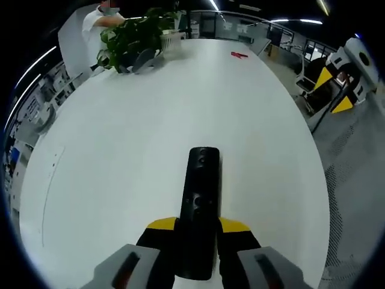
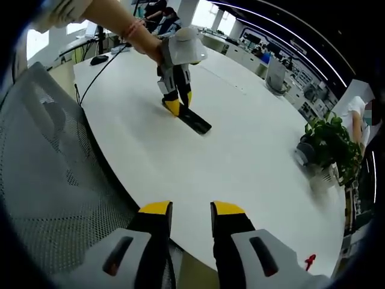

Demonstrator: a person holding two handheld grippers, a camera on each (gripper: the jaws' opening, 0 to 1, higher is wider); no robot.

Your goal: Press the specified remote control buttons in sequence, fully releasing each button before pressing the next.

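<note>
Remote control (image 1: 201, 205): black, long, slim, lying flat on the white table (image 1: 120, 150), near the table edge by the mesh chair; far end points toward the table middle. Seen from the right gripper view (image 2: 194, 120) as a dark bar lying on the tabletop.
Remote buttons: faint round shapes on the top face, too dark to tell which is which.
Left gripper (image 1: 198, 232): 2 yellow-tipped fingers (image 1: 161, 225) clamped on the near end of the remote, 1 each side, touching it. From the right gripper view (image 2: 175, 102) it points down at the table, held by a person's hand (image 2: 157, 51).
Right gripper (image 2: 190, 212): hovers at the table edge, well apart from the remote; jaws parted by a narrow gap, nothing between them.
Table: white, oval, large, mostly bare around the remote.
Potted plant (image 1: 135, 36): green leaves, at the far end of the table, well apart from the remote; also in the right gripper view (image 2: 331, 144).
Red item (image 1: 239, 55): small, on the far side of the table, type unclear.
Mesh chair (image 2: 54, 174): grey, just beside the table edge.
Person (image 1: 99, 21): white top, behind the plant.
</note>
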